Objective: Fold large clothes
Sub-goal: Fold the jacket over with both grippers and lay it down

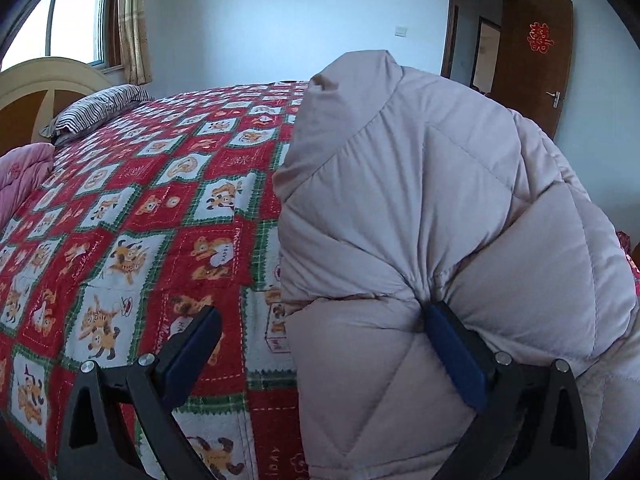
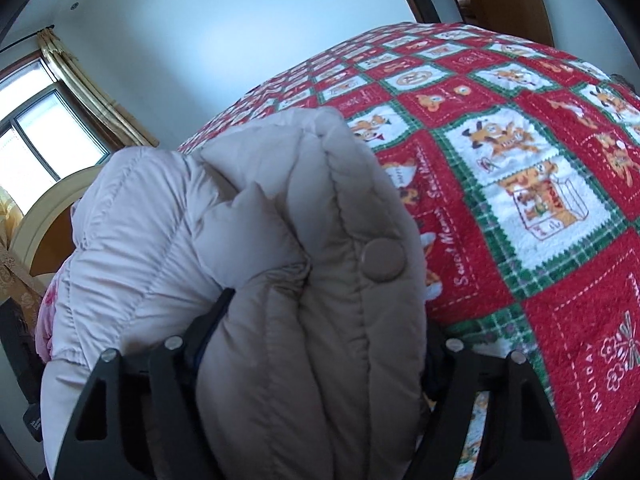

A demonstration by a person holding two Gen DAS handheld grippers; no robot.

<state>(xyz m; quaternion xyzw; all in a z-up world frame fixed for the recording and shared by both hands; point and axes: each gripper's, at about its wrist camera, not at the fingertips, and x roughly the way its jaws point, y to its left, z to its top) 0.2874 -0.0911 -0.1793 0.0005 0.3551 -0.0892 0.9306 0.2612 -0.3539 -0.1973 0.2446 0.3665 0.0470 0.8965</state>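
A pale beige quilted down coat (image 1: 460, 200) fills the right half of the left wrist view, bunched and raised over the bed. My left gripper (image 1: 320, 312) is open wide: its left finger stands free over the bedspread, and its right finger (image 1: 452, 348) presses into a crease of the coat. In the right wrist view the same coat (image 2: 304, 280) bulges between the two fingers of my right gripper (image 2: 320, 312), which is shut on a thick fold with a round snap button (image 2: 382, 260). The right finger's tip is hidden by the fabric.
The bed carries a red, green and white cartoon-print bedspread (image 1: 160, 208). A striped pillow (image 1: 100, 108) and a pink quilt (image 1: 20, 176) lie near the headboard (image 1: 36, 88). A window with curtains (image 1: 76, 12) is behind, and an open brown door (image 1: 536, 56) is far right.
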